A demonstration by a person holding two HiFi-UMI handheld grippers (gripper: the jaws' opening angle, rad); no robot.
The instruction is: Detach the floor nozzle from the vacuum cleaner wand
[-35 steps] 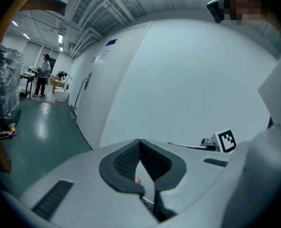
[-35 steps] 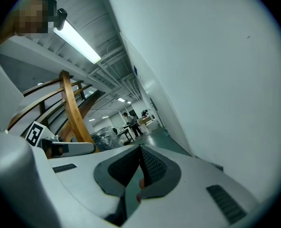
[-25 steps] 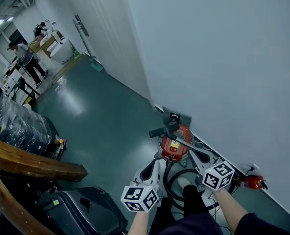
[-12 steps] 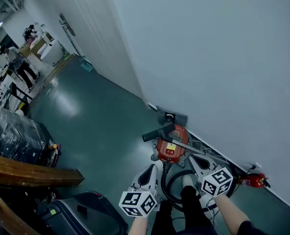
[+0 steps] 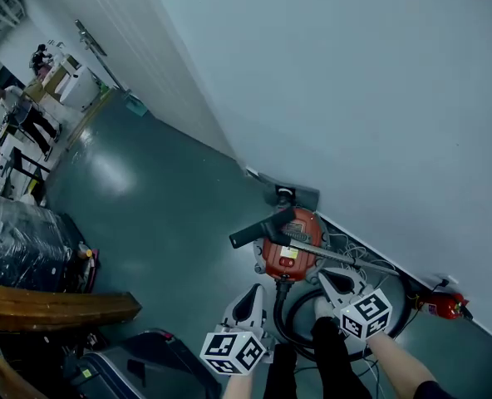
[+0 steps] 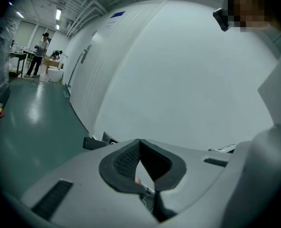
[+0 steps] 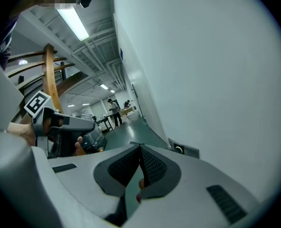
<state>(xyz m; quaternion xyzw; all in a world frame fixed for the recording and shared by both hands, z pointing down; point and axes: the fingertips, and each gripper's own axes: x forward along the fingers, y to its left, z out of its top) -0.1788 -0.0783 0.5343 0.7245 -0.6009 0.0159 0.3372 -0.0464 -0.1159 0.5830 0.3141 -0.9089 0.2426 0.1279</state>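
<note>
A red canister vacuum cleaner [image 5: 289, 254] stands on the green floor by the white wall. A black tube [image 5: 261, 227] sticks out from its top to the left, and a thin metal wand [image 5: 350, 260] lies across to the right. A grey floor nozzle [image 5: 292, 194] rests against the wall base behind it; it also shows in the right gripper view as the nozzle [image 7: 183, 150]. A black hose [image 5: 289, 321] loops in front. My left gripper [image 5: 251, 293] and right gripper [image 5: 331, 278] hover just short of the vacuum, both shut and empty. Shut jaws show at left gripper [image 6: 139, 144] and right gripper [image 7: 140, 149].
A red fire extinguisher [image 5: 445, 306] lies by the wall at the right. A black case [image 5: 138, 362] and a wooden rail [image 5: 55, 307] sit at the lower left, beside a wrapped pallet [image 5: 22, 246]. People [image 5: 20, 110] stand far down the hall.
Both grippers have sunk lower and sit nearer the vacuum. The head view has tilted, so the vacuum and wall have shifted slightly in the picture. Jaws stay shut.
</note>
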